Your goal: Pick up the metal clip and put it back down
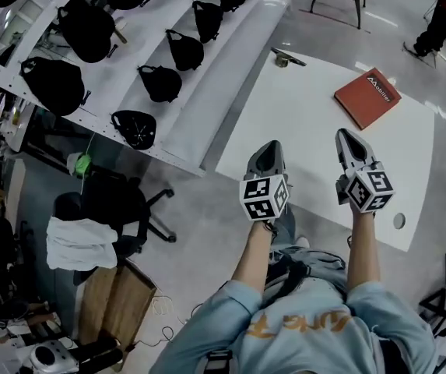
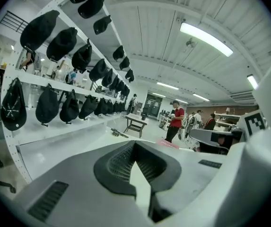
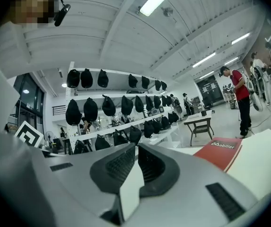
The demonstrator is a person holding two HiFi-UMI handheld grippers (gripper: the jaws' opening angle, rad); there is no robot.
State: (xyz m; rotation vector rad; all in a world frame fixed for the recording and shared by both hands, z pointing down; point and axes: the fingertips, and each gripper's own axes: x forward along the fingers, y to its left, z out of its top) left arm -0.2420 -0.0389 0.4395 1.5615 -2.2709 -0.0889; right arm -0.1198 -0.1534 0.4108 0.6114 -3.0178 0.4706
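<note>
Both claws hover over the near edge of the table (image 1: pixel 308 123), side by side. The left gripper (image 1: pixel 268 146) and right gripper (image 1: pixel 344 135) are each clenched on nothing, tips pressed together, which looks like a ready stance before any reach. Farther out, a red book (image 1: pixel 366 97) lies by the far edge. The metal clip (image 1: pixel 287 57) sits untouched at the far left corner, too small to read its shape.

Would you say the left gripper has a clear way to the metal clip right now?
Probably yes: only bare table lies between the left gripper and the metal clip, and the red book sits off to the right. Its shut jaws would need opening first.
</note>
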